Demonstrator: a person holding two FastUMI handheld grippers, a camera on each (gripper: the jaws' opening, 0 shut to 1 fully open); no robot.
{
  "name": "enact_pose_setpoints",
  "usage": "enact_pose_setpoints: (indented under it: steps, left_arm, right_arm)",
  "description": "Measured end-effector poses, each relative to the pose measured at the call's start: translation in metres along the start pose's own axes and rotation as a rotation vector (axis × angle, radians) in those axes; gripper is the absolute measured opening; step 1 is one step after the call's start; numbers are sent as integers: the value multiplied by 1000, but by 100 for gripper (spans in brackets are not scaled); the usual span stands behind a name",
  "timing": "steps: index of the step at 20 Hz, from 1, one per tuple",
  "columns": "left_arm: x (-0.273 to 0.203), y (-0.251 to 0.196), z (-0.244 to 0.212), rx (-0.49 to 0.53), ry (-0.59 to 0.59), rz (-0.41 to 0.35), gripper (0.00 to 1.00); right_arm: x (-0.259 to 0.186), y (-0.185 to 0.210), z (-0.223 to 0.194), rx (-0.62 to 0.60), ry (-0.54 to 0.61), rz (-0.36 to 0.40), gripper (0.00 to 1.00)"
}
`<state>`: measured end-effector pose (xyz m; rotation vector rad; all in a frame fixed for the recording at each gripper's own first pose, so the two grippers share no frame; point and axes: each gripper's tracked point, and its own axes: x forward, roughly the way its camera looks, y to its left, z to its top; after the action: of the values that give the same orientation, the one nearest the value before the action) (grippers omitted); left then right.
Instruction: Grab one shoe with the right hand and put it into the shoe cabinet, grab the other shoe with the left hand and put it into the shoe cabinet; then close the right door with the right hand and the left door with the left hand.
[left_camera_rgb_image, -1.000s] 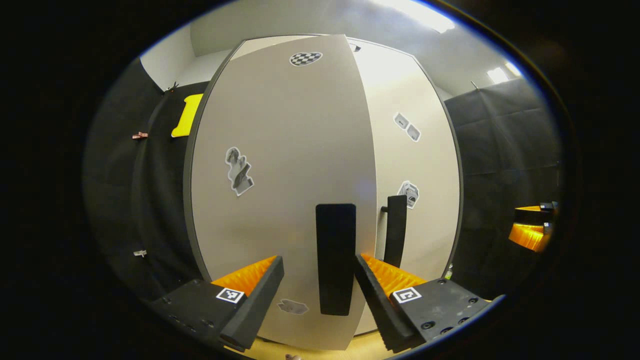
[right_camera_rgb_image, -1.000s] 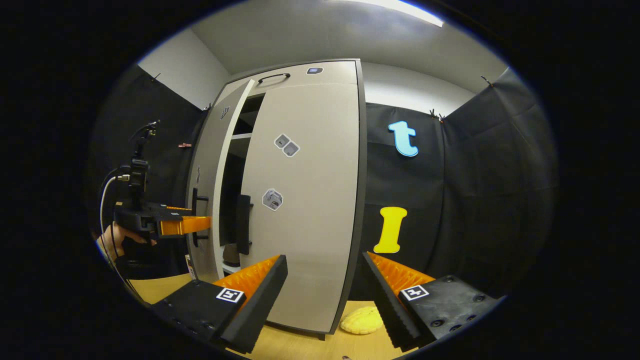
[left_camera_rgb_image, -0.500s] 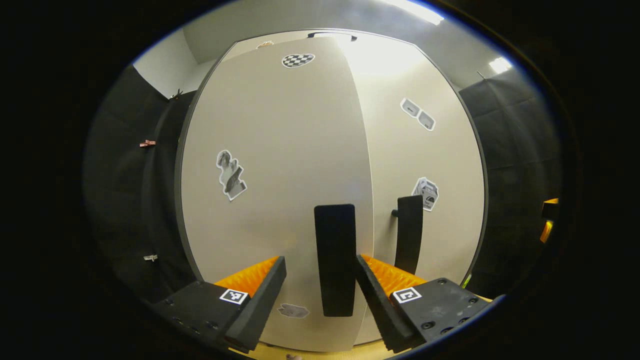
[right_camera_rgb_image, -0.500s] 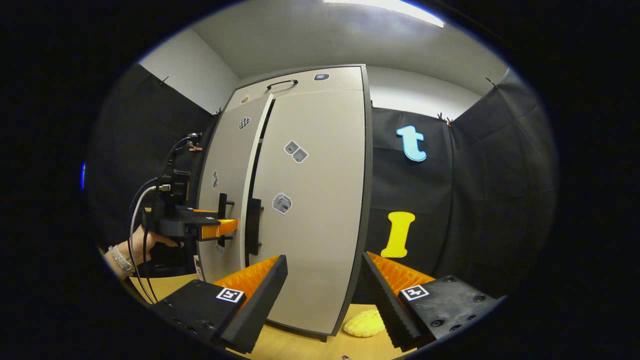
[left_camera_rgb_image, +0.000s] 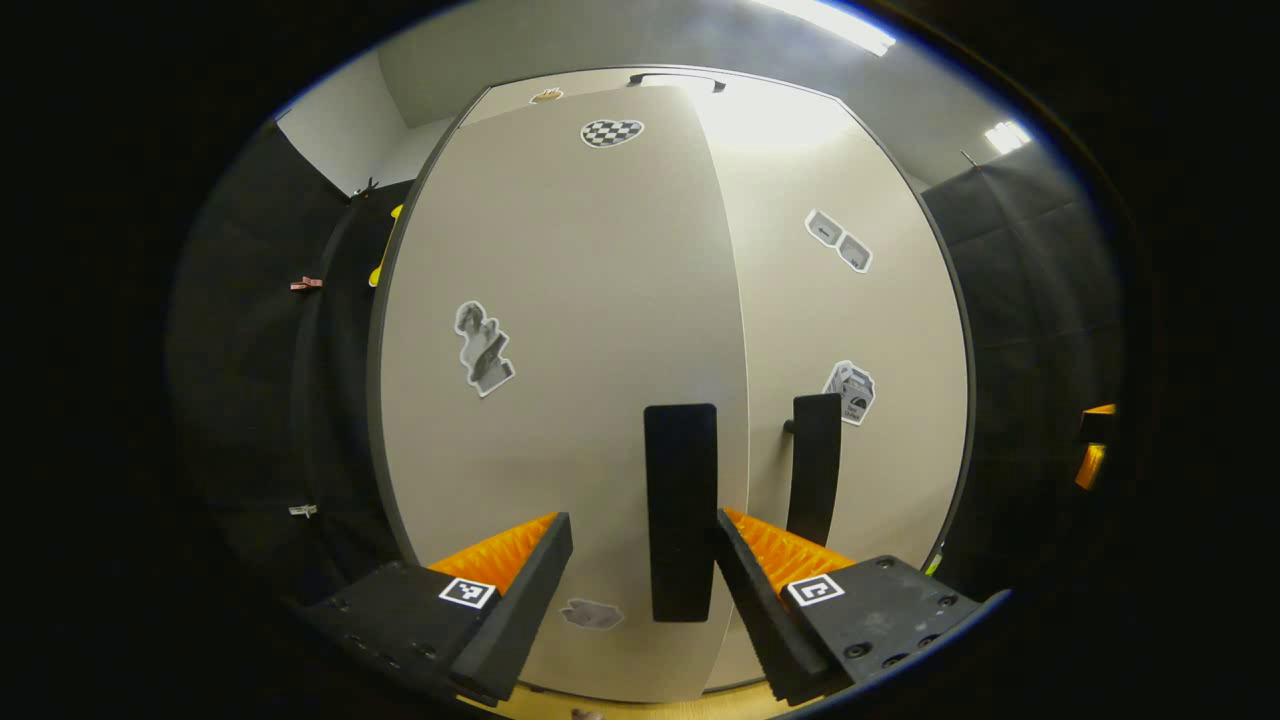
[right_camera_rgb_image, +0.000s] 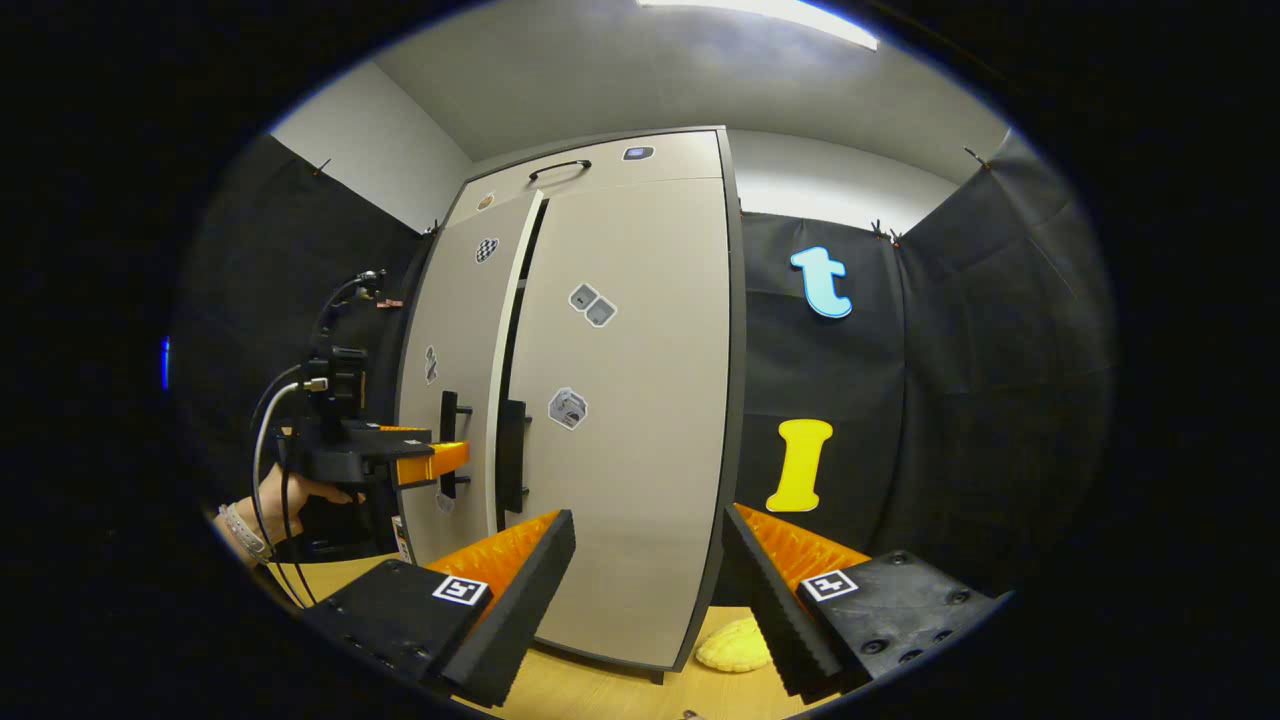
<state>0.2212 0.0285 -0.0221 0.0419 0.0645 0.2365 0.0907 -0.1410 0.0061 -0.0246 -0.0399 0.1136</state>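
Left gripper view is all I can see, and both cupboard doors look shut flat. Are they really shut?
Observer: Not quite. In the right gripper view, a thin dark gap shows between the left door and the right door.
Operator: Is anything lying down low?
Observer: Yes, a yellow lumpy thing lies on the wooden surface, by the right door's bottom outer corner.
Operator: What's the other gripper doing?
Observer: The right gripper is open and holds nothing. It faces the right door, apart from it.
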Motion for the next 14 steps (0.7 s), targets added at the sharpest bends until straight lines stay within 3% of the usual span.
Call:
enact_pose_setpoints:
  steps: [2,14]
  left_arm:
    - [-23,7,3,3,-5,-1,95]
    - [-144,55,15,-43,24,-2,94]
  right_arm:
    - [2,8,-1,4,4,13,98]
    - [4,63,0,14,14,68,98]
